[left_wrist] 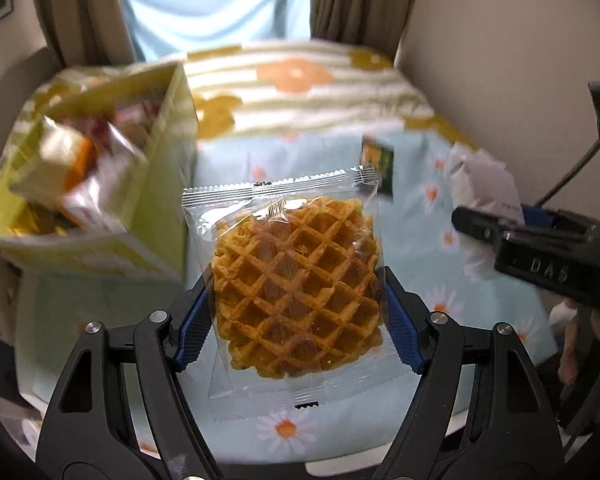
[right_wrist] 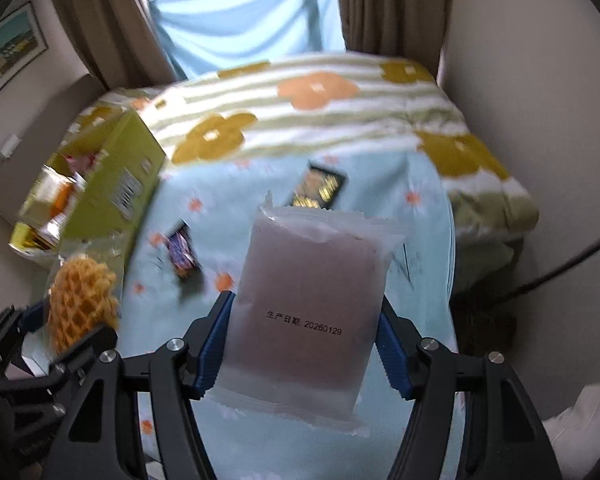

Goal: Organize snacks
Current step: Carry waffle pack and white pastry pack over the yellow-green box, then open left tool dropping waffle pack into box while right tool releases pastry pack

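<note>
A snack packet in each of my hands, held over the bed.

My left fingers [left_wrist: 295,320] are partway open and clamped on a clear-wrapped waffle [left_wrist: 295,288], blue pads pressing both sides of the wrapper at the centre of the left wrist view. My right fingers [right_wrist: 304,344] grip a frosted packet with a purplish filling [right_wrist: 308,308], a printed date on its face, at the centre of the right wrist view. The yellow-green snack box [left_wrist: 159,184] stands open at the left of the frame on the daisy-print bedsheet [left_wrist: 332,152], packets showing inside. A dark gold-printed packet [right_wrist: 320,190] and a small purple wrapper [right_wrist: 183,252] lie loose on the sheet.
</note>
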`<state>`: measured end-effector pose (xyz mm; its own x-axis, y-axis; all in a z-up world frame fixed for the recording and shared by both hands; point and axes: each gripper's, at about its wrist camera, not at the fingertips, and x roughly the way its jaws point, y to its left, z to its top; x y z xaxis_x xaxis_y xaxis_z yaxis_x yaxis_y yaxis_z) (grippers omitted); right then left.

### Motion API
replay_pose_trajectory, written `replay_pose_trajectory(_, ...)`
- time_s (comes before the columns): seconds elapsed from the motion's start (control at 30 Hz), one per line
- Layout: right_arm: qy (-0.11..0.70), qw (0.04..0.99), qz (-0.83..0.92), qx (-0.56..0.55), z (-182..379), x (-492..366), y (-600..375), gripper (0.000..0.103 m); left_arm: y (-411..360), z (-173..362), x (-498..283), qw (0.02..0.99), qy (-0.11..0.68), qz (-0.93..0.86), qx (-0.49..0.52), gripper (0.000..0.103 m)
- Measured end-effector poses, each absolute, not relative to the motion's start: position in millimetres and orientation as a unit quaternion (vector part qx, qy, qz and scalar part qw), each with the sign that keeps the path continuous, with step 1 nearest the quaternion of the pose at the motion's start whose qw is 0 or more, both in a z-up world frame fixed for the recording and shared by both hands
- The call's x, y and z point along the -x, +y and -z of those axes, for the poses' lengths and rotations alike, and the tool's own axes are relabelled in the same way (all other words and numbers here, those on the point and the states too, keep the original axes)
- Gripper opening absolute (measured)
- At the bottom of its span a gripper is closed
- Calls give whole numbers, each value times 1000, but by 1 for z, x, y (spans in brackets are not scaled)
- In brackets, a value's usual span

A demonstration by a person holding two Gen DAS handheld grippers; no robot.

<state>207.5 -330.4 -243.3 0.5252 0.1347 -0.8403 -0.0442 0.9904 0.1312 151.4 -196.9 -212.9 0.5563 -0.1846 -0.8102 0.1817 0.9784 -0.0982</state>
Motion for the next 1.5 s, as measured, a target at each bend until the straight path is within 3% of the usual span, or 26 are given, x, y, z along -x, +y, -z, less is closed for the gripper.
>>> replay_pose_trajectory(0.2, 443, 892, -80, -46, 189, -220, -291, 62, -143, 152, -170, 912, 398, 97, 18, 73)
replay_pose_trajectory(0.43, 411, 904, -109, -45, 146, -247, -217, 62, -43, 123, -213, 922, 379, 69, 29, 73)
replay_pose_trajectory(0.8, 418, 895, -148, -53, 153, -299, -88, 62, 113, 140, -295, 909, 411, 46, 44, 73)
replay_pose_trajectory(1.03, 451, 880, -131, -74, 179, -312, -43, 62, 152, 176, -327, 890, 450, 71, 34, 73)
replay_pose_trajectory(1.13, 462, 875, -118, -79, 187, -313, -35, 62, 159, 187, -338, 881, 464, 87, 30, 77)
replay_pose_trajectory(1.2, 469, 873, -109, -80, 191, -315, -30, 62, 161, 193, -341, 875, 473, 98, 38, 98)
replay_pose_trajectory(1.23, 472, 872, -106, -81, 193, -316, -29, 62, 165, 195, -343, 874, 473, 99, 39, 103)
replay_pose_trajectory(1.5, 485, 866, -107, -63, 203, -316, -24, 62, 186, 206, -334, 871, 480, 90, 54, 103)
